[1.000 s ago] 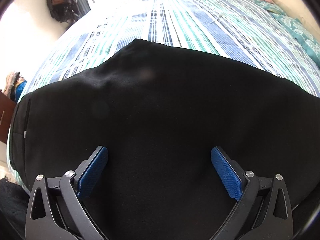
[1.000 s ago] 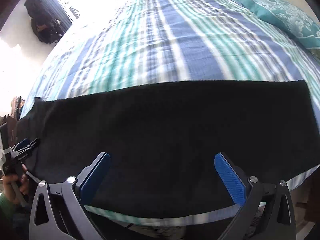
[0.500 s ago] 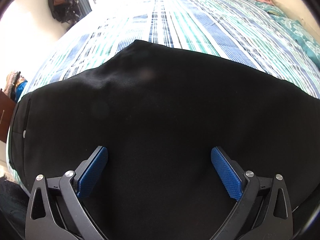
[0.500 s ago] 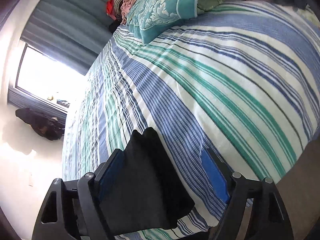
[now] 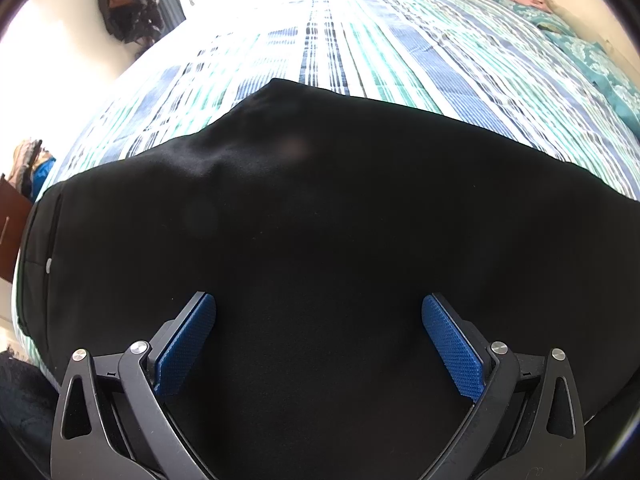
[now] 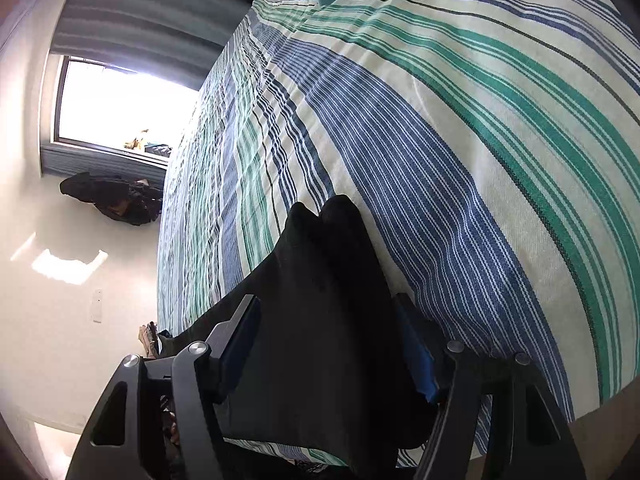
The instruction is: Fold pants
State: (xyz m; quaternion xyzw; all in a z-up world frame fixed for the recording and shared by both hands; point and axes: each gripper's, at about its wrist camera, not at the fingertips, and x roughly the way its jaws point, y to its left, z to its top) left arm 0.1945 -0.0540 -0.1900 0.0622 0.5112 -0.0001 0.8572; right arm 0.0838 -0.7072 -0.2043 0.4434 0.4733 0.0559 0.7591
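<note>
Black pants (image 5: 320,232) lie flat on the striped bed and fill most of the left wrist view, waistband at the left edge. My left gripper (image 5: 319,332) is open and empty, hovering low over the pants near their front edge. In the right wrist view the pants' leg end (image 6: 328,288) sits between the two blue pads of my right gripper (image 6: 326,344). The jaws stand partly closed around the cloth, one finger above and one below; the cloth rises in a fold past the fingertips.
The bed (image 6: 460,140) has a blue, green and white striped sheet. Teal pillows (image 5: 600,64) lie at its far right. A window (image 6: 120,108) and a dark bag (image 6: 112,200) are by the wall. The bed's front edge is just below my right gripper.
My right gripper has rolled on its side and moved to the pants' leg end, and its jaws have narrowed around the cloth. My left gripper has not moved.
</note>
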